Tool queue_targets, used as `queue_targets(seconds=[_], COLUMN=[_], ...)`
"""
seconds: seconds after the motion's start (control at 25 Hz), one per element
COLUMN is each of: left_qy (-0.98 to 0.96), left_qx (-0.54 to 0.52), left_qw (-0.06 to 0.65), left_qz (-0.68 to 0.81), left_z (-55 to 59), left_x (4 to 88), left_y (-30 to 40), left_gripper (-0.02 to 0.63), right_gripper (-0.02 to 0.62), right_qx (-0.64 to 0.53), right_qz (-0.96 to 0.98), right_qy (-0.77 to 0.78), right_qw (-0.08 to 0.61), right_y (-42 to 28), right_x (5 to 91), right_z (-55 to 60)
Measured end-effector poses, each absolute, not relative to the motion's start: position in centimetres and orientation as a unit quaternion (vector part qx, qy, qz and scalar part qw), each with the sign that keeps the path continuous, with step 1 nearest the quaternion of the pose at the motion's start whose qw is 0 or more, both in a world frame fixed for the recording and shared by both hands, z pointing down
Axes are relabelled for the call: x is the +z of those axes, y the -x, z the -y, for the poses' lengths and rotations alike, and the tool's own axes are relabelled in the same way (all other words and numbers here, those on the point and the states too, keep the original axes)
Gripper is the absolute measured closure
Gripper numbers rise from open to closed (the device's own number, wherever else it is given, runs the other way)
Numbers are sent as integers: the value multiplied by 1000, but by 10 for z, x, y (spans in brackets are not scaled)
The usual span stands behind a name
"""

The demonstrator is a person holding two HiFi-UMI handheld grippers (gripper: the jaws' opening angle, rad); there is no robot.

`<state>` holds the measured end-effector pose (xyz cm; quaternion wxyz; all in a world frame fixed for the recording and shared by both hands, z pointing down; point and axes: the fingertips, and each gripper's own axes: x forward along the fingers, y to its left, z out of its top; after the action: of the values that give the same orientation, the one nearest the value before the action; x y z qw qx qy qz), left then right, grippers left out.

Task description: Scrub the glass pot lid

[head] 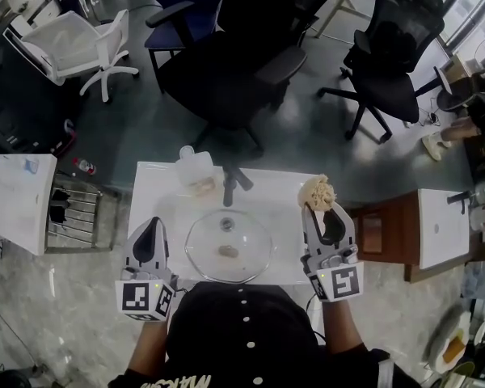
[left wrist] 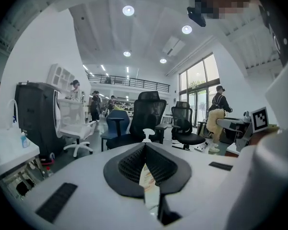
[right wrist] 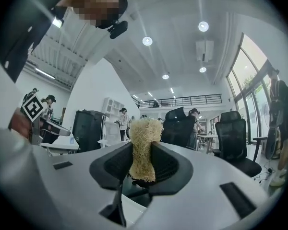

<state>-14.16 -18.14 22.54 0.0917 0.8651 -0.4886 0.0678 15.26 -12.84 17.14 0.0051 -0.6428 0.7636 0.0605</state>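
The round glass pot lid (head: 229, 245) lies flat at the middle of the white table (head: 158, 186), its knob up and a small brownish spot showing on the glass. My left gripper (head: 154, 225) hovers left of the lid, its jaws together with nothing between them (left wrist: 145, 145). My right gripper (head: 319, 211) hovers right of the lid, level, and is shut on a tan fibrous scrubber (head: 318, 192). In the right gripper view the scrubber (right wrist: 144, 143) sticks up from between the jaws of that gripper (right wrist: 143, 150).
A clear plastic container (head: 196, 172) and a dark upright fixture (head: 231, 183) stand at the table's far edge. Black office chairs (head: 234, 63) crowd the floor beyond. A brown side table (head: 388, 233) sits to the right and a white cabinet (head: 20, 200) to the left.
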Motion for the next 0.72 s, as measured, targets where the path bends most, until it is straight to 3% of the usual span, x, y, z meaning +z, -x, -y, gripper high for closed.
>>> queue_targets(seconds=[0.72], left_qy=[-868], left_qx=[65], left_qw=[84], left_qz=[485], left_z=[178], left_x=[220], left_y=[144], left_gripper=[580], right_gripper=[468], right_qx=[71], right_qz=[-773], right_qy=[630], right_qw=[13], right_y=[-134], right_x=[157], right_z=[135])
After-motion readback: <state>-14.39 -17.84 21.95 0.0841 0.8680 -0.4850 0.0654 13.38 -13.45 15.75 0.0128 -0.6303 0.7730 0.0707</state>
